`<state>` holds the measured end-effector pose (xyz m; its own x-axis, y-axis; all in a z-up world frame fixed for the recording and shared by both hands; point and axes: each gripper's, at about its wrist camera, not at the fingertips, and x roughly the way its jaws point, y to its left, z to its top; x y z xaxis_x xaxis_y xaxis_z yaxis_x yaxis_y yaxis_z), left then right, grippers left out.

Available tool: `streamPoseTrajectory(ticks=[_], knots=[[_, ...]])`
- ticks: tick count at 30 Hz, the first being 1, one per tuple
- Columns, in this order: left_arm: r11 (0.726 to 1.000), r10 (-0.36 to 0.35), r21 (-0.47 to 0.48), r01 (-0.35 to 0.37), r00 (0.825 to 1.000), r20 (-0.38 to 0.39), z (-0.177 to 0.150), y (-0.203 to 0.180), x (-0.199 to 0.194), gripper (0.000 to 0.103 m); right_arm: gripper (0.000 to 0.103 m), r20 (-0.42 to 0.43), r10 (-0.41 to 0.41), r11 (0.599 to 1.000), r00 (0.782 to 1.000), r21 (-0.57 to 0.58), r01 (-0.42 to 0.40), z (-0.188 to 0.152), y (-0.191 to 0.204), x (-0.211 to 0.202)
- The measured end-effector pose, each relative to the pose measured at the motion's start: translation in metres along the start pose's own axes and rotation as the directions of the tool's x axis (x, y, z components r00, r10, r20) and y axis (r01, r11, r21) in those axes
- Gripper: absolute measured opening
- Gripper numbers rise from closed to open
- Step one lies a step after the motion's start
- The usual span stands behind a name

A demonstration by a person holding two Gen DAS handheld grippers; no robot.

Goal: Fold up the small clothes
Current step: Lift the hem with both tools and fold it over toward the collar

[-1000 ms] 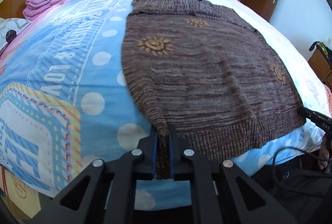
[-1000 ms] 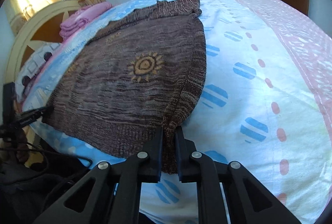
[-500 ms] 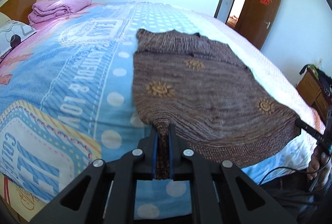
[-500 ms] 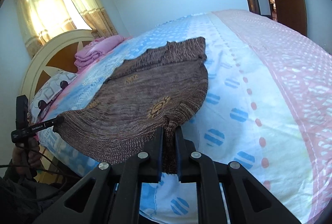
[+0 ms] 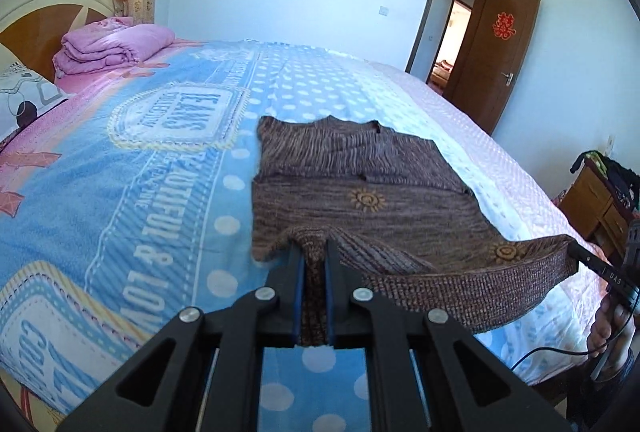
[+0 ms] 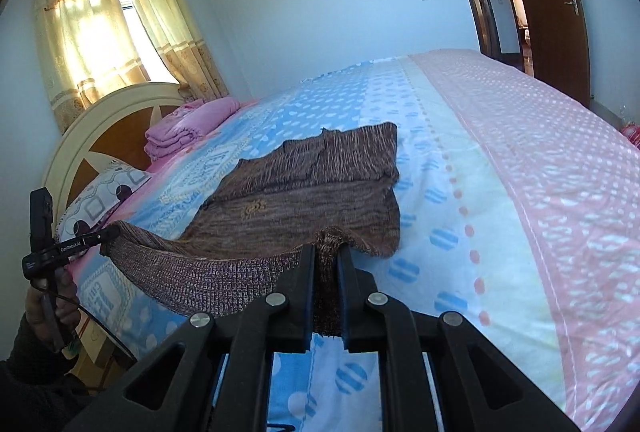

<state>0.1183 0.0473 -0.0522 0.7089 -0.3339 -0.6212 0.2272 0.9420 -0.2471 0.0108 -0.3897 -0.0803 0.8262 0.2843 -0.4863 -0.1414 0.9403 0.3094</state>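
**Sweater hem raised off the bed, one corner in each gripper**

Bed (image 5: 168, 167): fills both views, covered in a blue dotted and lettered spread with a pink band along the far side. Wooden headboard (image 6: 116, 135) at its head, curtained window (image 6: 104, 27) behind that.

Brown knit sweater (image 5: 360, 187): lies near the middle of the spread, sun motifs showing. Its far end, sleeves folded across, rests flat on the bed. The near ribbed hem is up in the air, sagging in a curve between the two grippers.

Folded pink blanket (image 5: 112, 45): by the headboard, well apart from the sweater. Patterned pillow (image 6: 104, 191) just beside it.

Left gripper (image 5: 314, 256): fingers clamped on the hem's left corner, knit bunched between the blue pads.

Right gripper (image 6: 328, 252): fingers likewise clamped on the hem's right corner. In the left wrist view its tip meets the cloth at the far right, a hand (image 5: 608, 324) below it.
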Motion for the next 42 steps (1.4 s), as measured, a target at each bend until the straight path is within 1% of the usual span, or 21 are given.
streamPoseTrajectory(ticks=[6, 12, 14, 20, 26, 31, 36, 39, 42], knots=[[1.0, -0.003, -0.028, 0.004, 0.999, 0.041, 0.025, 0.005, 0.007, 0.009, 0.009, 0.056, 0.005, 1.0, 0.998, -0.02, -0.004, 0.032, 0.006, 0.007], [0.997, 0.001, -0.074, 0.005, 0.997, 0.078, 0.058, 0.011, 0.02, 0.009, 0.009, 0.101, 0.002, 0.999, 0.995, -0.042, 0.002, 0.075, 0.009, 0.025], [0.997, 0.011, -0.073, -0.004, 0.996, 0.093, 0.067, 0.01, 0.023, 0.009, 0.009, 0.114, 0.0, 0.999, 0.994, -0.051, 0.006, 0.088, 0.01, 0.03], [0.997, 0.026, -0.08, -0.017, 0.993, 0.114, 0.096, 0.014, 0.04, 0.009, 0.009, 0.116, -0.009, 0.997, 0.993, -0.079, 0.018, 0.115, 0.012, 0.054], [0.997, 0.05, -0.071, -0.041, 0.991, 0.125, 0.127, 0.014, 0.063, 0.009, 0.009, 0.112, -0.026, 0.997, 0.993, -0.075, 0.035, 0.143, 0.007, 0.083], [0.996, 0.08, -0.057, -0.074, 0.991, 0.112, 0.15, 0.015, 0.093, 0.009, 0.009, 0.082, -0.051, 0.996, 0.995, -0.064, 0.056, 0.163, -0.002, 0.115], [0.992, 0.123, -0.017, -0.122, 0.989, 0.081, 0.167, 0.013, 0.14, 0.009, 0.009, 0.017, -0.088, 0.995, 0.996, -0.04, 0.089, 0.174, -0.02, 0.167], [0.989, 0.151, 0.005, -0.151, 0.988, 0.041, 0.169, 0.013, 0.175, 0.009, 0.009, -0.034, -0.104, 0.995, 0.994, -0.013, 0.104, 0.174, -0.035, 0.202], [0.979, 0.202, 0.036, -0.202, 0.979, -0.003, 0.163, 0.015, 0.215, 0.009, 0.009, -0.093, -0.125, 0.992, 0.988, 0.0, 0.125, 0.17, -0.047, 0.241]])
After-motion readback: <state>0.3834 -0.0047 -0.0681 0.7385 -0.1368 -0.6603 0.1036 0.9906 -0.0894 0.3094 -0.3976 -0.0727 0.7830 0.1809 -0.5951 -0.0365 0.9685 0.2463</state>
